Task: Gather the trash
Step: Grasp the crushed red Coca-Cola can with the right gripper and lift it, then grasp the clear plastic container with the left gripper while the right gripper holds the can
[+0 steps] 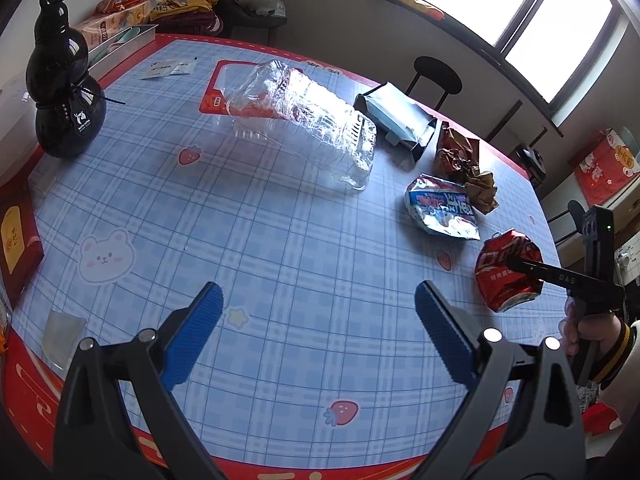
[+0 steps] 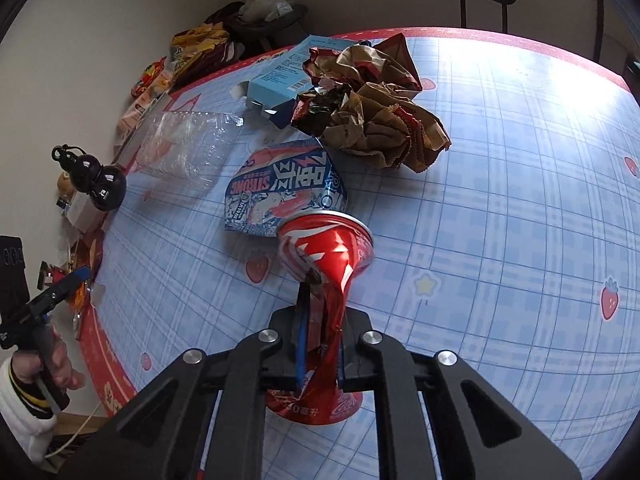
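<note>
My right gripper (image 2: 320,320) is shut on a crushed red cola can (image 2: 328,256) and holds it over the table; the can also shows in the left wrist view (image 1: 508,268). My left gripper (image 1: 318,308) is open and empty above the near side of the table. A clear plastic container (image 1: 304,116), a blue carton (image 1: 396,120), crumpled brown wrappers (image 1: 464,160) and a blue-white snack bag (image 1: 442,208) lie on the table. The same bag (image 2: 280,192) and wrappers (image 2: 376,108) lie beyond the can in the right wrist view.
A black gourd-shaped bottle (image 1: 64,92) stands at the far left. The table has a blue plaid cloth with a red rim (image 1: 36,396). A small clear packet (image 1: 62,336) lies near the left edge. Snack bags (image 1: 132,0) pile up behind. A black chair (image 1: 436,76) stands beyond.
</note>
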A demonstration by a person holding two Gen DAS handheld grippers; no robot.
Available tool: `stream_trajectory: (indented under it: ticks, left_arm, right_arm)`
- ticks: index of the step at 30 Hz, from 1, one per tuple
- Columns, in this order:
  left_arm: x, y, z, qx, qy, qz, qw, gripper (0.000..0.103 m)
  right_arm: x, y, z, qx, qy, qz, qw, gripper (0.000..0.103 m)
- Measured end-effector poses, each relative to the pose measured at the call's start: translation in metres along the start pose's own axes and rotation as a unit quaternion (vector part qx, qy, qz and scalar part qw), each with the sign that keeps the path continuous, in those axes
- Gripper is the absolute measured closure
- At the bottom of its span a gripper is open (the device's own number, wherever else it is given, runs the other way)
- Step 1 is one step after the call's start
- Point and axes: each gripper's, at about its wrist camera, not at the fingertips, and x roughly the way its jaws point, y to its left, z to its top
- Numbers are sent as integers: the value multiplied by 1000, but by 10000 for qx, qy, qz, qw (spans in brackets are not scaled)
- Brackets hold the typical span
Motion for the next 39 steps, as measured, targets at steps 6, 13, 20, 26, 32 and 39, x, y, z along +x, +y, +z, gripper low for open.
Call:
stream_trajectory:
  ticks: [6,13,20,26,32,39]
  left_arm:
    - [11,-4,12,10,25,-74,10000,8]
    - [35,2,46,-250,13,-168,9995,8]
    - [74,27,89,-1511,-476,-466,9863,7]
    - [108,38,99,-2052,-709,-408,9753,7]
    - [125,56,99,-2662,-820,-681,9580,7]
    - [136,61,102,-2780,-1029,-874,9511,8]
  right_arm:
    - [-31,-4,-13,330,-519,-35,9981,95]
    - [-60,-25,-28,578,-809,-269,9947,95]
    - [-83,-48,-39,854,-993,-507,9901,95]
    - [-102,-62,-52,959,-1071,-735,9869,95]
    - [-114,-84,-66,1253,-1083,-938,9817,95]
    - [-117,-89,-75,1243,-979,-1055,9817,95]
